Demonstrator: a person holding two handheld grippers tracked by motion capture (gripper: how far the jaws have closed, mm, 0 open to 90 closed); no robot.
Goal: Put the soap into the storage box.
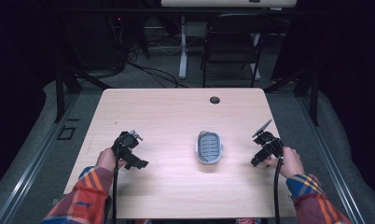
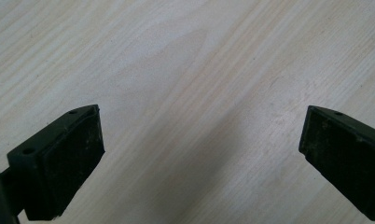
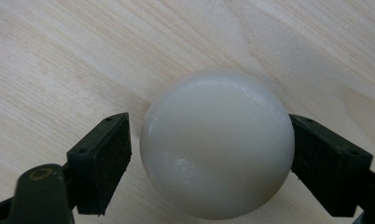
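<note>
Between the right tongs (image 3: 209, 154) sits a white ball (image 3: 217, 144) on the table (image 3: 59, 56), at the right side near the person's edge. Both pads flank its widest part, the right one touching and the left one at or just off the surface, so the grip looks barely made. Its glossy skin suggests something hard, light and slippery, prone to squirt out or roll; holding it across the middle, as here, seems best. Being round, it has no long axis and points nowhere. Left tongs (image 2: 199, 154) hang released over bare wood, well apart from it. A grey slotted dish (image 1: 209, 147) lies at the table's centre, between the two hands.
</note>
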